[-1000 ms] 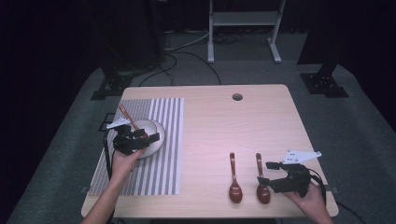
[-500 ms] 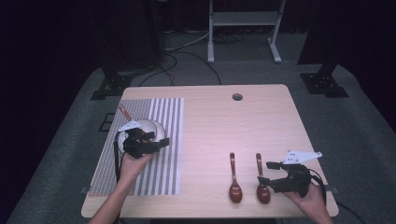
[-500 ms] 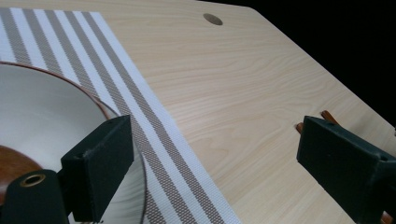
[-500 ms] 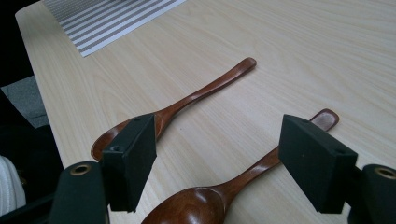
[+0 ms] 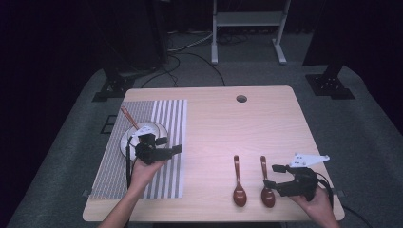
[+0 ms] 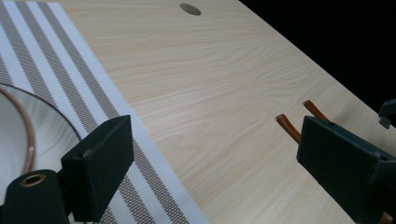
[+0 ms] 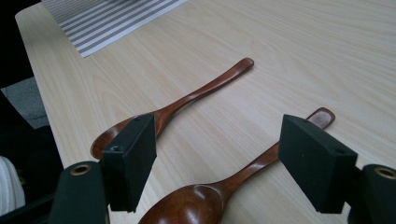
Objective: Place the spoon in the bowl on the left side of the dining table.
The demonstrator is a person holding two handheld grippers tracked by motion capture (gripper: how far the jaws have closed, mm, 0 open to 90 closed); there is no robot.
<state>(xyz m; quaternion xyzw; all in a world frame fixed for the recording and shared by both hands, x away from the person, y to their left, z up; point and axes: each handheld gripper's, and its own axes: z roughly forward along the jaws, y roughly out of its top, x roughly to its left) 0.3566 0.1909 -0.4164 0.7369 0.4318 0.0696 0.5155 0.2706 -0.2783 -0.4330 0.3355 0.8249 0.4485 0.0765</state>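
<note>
Reader: Spoons, then — where do they lie, and how would they handle?

Describer: Two brown wooden spoons lie side by side at the table's (image 5: 209, 118) five o'clock, bowls toward the person. The near spoon (image 7: 219, 189) sits between the right gripper's (image 5: 275, 176) jaws, which stand apart and clamp nothing. The far spoon (image 5: 238, 183) is just beside it at nine o'clock. They look light, stiff and glossy, so probably slippery; the narrow handle seems a surer hold than the rounded bowl.

Reader: And the other hand?

Describer: The left gripper (image 5: 173, 151), jaws also apart and empty, hovers over the striped mat (image 5: 166, 118) beside a plate (image 5: 159, 128) at nine o'clock, where a third spoon (image 5: 128, 118) rests.

Reader: Room to move?

Describer: Bare wood runs between mat and spoons. The table's front edge lies close behind the bowls, so a backward slide risks a drop.
</note>
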